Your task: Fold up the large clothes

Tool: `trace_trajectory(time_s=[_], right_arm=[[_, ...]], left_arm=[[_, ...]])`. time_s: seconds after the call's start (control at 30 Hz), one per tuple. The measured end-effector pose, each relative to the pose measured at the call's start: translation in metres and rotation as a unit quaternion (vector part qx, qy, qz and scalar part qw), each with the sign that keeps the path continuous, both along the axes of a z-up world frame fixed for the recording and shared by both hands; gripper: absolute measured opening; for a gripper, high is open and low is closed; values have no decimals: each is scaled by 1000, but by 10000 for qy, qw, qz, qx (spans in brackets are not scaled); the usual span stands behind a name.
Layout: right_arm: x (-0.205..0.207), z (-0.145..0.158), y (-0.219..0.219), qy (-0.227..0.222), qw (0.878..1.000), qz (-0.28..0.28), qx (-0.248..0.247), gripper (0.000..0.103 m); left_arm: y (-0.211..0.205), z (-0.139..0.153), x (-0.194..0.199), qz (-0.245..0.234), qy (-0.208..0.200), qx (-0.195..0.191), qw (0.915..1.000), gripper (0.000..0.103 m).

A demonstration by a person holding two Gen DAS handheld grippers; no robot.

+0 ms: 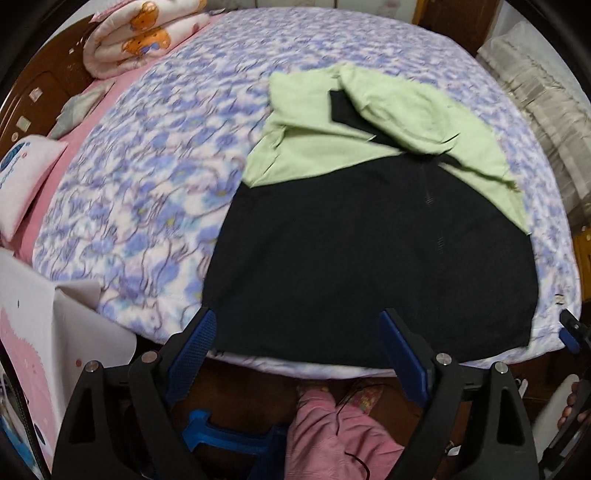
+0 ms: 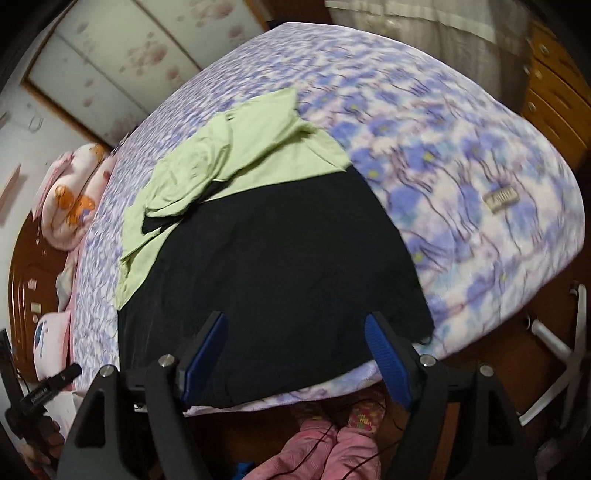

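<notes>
My left gripper (image 1: 297,334) and right gripper (image 2: 295,336) hang spread and empty over the garment (image 1: 369,266), which lies flat at the bed's (image 1: 155,192) near edge. It looks soft and limp, I think; I'd pinch its black hem corners.

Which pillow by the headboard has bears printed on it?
The far bundle, rolled up with orange bears; the nearer pink pillow shows a blue round print instead.
</notes>
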State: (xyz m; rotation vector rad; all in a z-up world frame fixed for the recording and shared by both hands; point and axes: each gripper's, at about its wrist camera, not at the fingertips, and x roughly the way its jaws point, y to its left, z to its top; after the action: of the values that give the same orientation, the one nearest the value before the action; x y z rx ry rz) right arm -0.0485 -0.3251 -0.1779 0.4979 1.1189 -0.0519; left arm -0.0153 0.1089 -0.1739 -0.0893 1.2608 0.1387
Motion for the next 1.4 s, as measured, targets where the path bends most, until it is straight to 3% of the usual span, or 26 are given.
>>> trace_trajectory(time_s=[0.2, 0.3, 0.53, 0.6, 0.8, 0.97, 1.07, 1.17, 1.4], right_arm=[[-9, -28, -13, 72, 9994, 123, -328, 77], [-10, -38, -20, 66, 9996, 132, -228, 77], [-11, -77, -54, 406, 9966, -699, 170, 77], [-9, -86, -59, 531, 9953, -782, 195, 77], [-2, -104, -56, 773, 9948, -597, 282, 75], [4, -112, -51, 870, 9951, -393, 277, 74], [4, -115, -52, 916, 9945, -422, 273, 73], [5, -118, -53, 984, 9938, -439, 262, 70], [17, -126, -51, 1143, 9921, -401, 313, 66]], left_arm=[[36, -41, -9, 431, 345, -141, 9984, 88], [53, -61, -11, 621, 539, -212, 9964, 88], [74, -90, -12, 633, 725, -493, 9941, 88], [80, -97, -9, 569, 726, -741, 9930, 88], [100, -124, -1, 459, 971, -1016, 9890, 88], [116, -138, -1, 647, 1033, -1151, 9858, 88], [125, -147, -1, 820, 1067, -1608, 9778, 87], [124, -154, -3, 848, 1137, -1909, 9713, 74], [113, -170, -4, 658, 1325, -2073, 9670, 56]])
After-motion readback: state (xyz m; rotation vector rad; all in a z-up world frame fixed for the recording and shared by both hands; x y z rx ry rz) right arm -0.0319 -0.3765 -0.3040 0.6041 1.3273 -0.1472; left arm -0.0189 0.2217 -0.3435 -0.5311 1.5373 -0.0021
